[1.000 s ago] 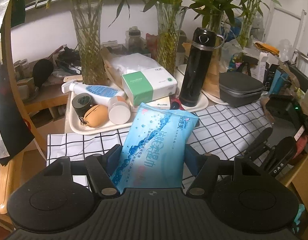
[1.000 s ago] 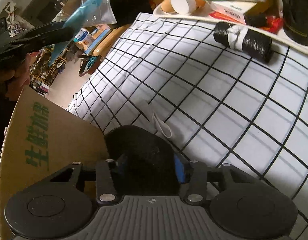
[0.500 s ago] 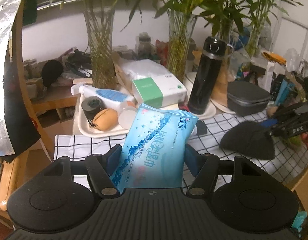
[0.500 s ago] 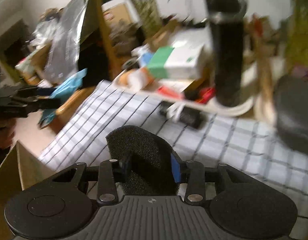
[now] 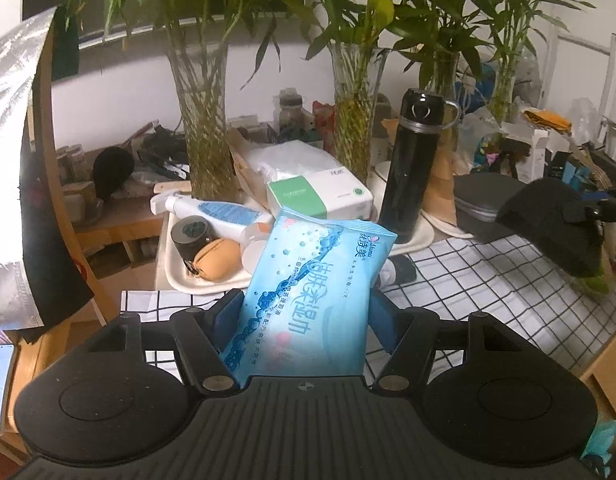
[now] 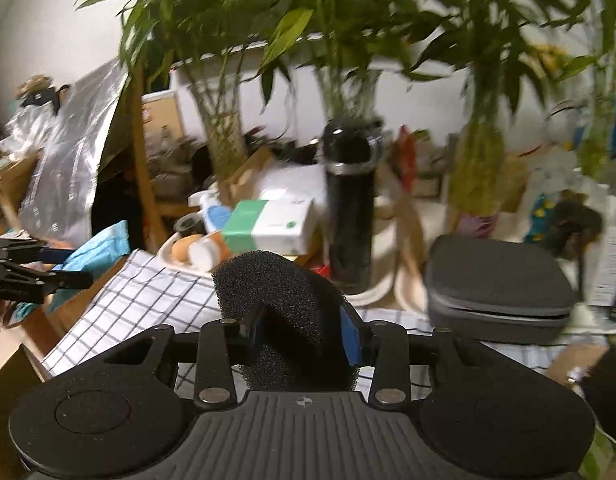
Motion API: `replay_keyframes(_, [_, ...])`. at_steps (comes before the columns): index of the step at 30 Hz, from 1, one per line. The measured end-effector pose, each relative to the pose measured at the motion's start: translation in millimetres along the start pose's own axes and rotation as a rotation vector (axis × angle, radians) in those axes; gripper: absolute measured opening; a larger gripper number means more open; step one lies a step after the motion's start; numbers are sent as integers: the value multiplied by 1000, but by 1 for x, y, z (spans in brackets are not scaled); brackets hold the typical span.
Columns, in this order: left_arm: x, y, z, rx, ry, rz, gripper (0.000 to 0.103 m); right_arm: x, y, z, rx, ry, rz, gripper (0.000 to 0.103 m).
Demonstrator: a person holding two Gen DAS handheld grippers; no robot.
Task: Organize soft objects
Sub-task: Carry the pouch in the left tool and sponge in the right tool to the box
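My left gripper [image 5: 304, 312] is shut on a blue pack of wet wipes [image 5: 311, 296] and holds it upright above the near left edge of the checked tablecloth [image 5: 467, 276]. My right gripper [image 6: 304, 328] is shut on a black foam sponge [image 6: 280, 300], lifted above the cloth. The sponge also shows at the right of the left wrist view [image 5: 551, 224]. The wipes pack and left gripper show at the left of the right wrist view [image 6: 96, 248].
A white tray [image 5: 180, 280] holds a spray bottle, tape roll, tan pouch and a green-white tissue box [image 5: 319, 196]. A black flask [image 5: 411, 168], glass vases with bamboo [image 5: 208, 132], a grey case [image 6: 495, 288] and a cardboard box [image 6: 12, 384] stand around.
My right gripper has lifted the sponge off the cloth and swung up to face the plants. My left gripper has risen a little with the wipes pack.
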State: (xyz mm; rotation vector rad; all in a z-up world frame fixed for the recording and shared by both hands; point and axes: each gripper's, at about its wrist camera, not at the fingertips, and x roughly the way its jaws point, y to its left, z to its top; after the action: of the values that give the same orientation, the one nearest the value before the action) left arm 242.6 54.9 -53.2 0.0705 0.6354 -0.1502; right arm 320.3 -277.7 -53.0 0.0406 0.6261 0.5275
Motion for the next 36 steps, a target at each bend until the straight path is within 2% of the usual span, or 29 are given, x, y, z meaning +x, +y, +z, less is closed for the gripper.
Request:
replay_keyframes(10, [-20, -9, -8, -15, -36, 24, 65, -35, 6, -21, 25, -34, -79, 41])
replay_keyframes(17, [-36, -21, -13, 11, -66, 47, 65, -73, 10, -29, 77, -97, -107, 40])
replay_keyframes(25, [-64, -33, -15, 24, -97, 57, 65, -101, 31, -43, 89, -136, -72, 40])
replay_keyframes(28, [-82, -42, -16, 24, -101, 41, 65, -113, 38, -47, 93, -155, -58, 41])
replay_keyframes(32, [-106, -60, -17, 73, -107, 36, 66, -127, 45, -53, 102, -179, -40, 41])
replay_keyframes(36, [-124, -77, -18, 84, -84, 7, 66, -137, 53, -60, 112, -189, -24, 41])
